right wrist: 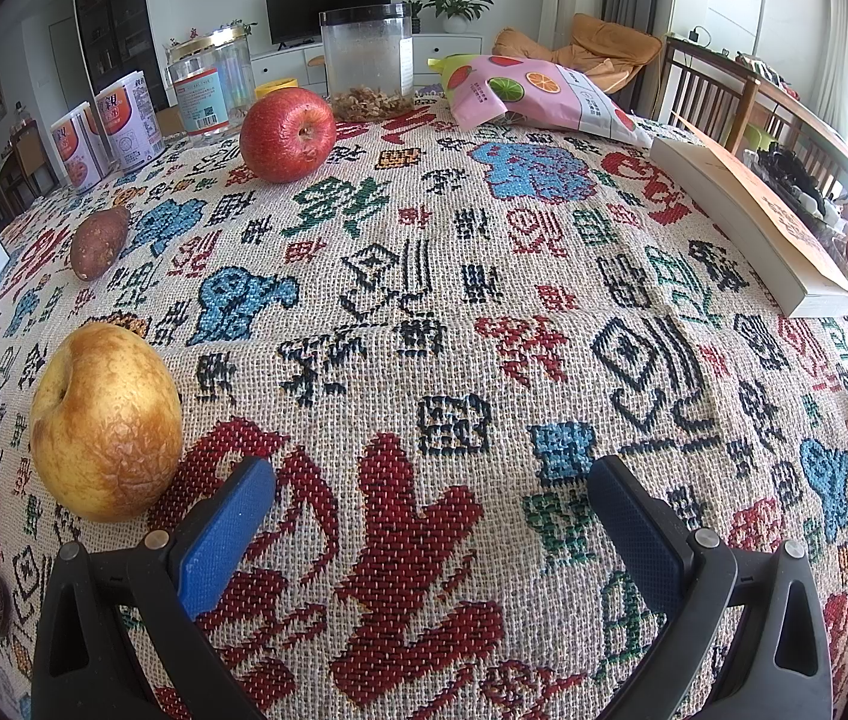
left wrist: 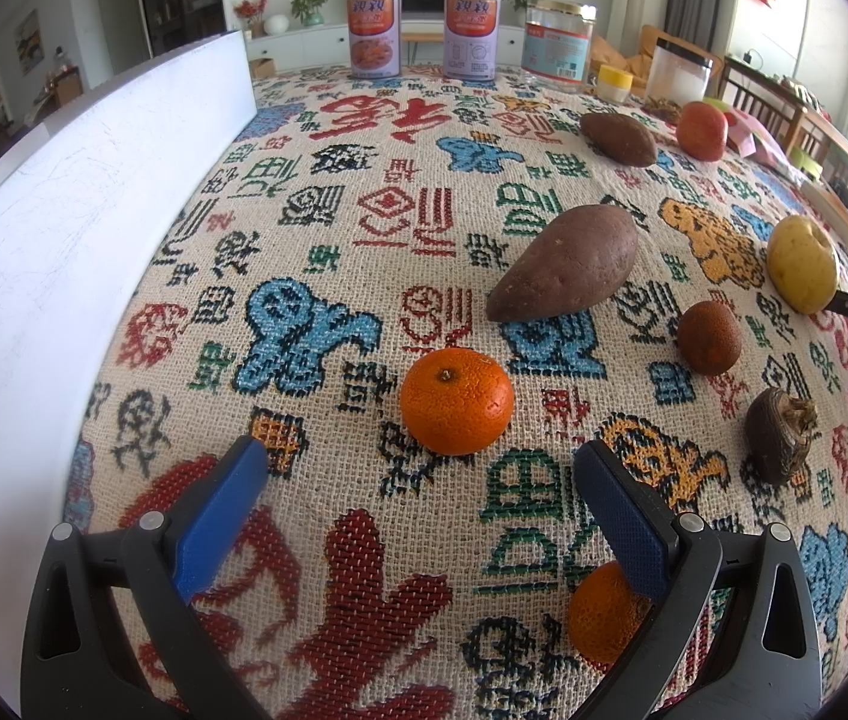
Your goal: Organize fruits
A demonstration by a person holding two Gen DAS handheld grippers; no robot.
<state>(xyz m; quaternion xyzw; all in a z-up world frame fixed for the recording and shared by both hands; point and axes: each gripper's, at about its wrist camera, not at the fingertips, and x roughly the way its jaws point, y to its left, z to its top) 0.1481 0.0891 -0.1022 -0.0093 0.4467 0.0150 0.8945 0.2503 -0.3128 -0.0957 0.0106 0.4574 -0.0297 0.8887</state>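
My left gripper (left wrist: 421, 450) is open just above the patterned tablecloth (left wrist: 364, 276), its blue fingertips either side of and slightly short of an orange mandarin (left wrist: 456, 401). A second mandarin (left wrist: 604, 612) lies partly hidden under the right finger. Beyond are a large sweet potato (left wrist: 565, 264), a smaller sweet potato (left wrist: 617, 138), a red apple (left wrist: 701, 130), a yellow pear (left wrist: 802, 264), a brown round fruit (left wrist: 709, 337) and a dark shrivelled fruit (left wrist: 779, 435). My right gripper (right wrist: 430, 480) is open over bare cloth, with the yellow pear (right wrist: 105, 423) left of its left finger and the red apple (right wrist: 287, 133) far ahead.
A white board (left wrist: 64, 252) borders the table's left side. Two cans (left wrist: 424, 33), a glass jar (left wrist: 557, 39) and a clear canister (right wrist: 367, 60) stand at the far edge. A pink snack bag (right wrist: 538, 93) and a book (right wrist: 754, 216) lie at the right.
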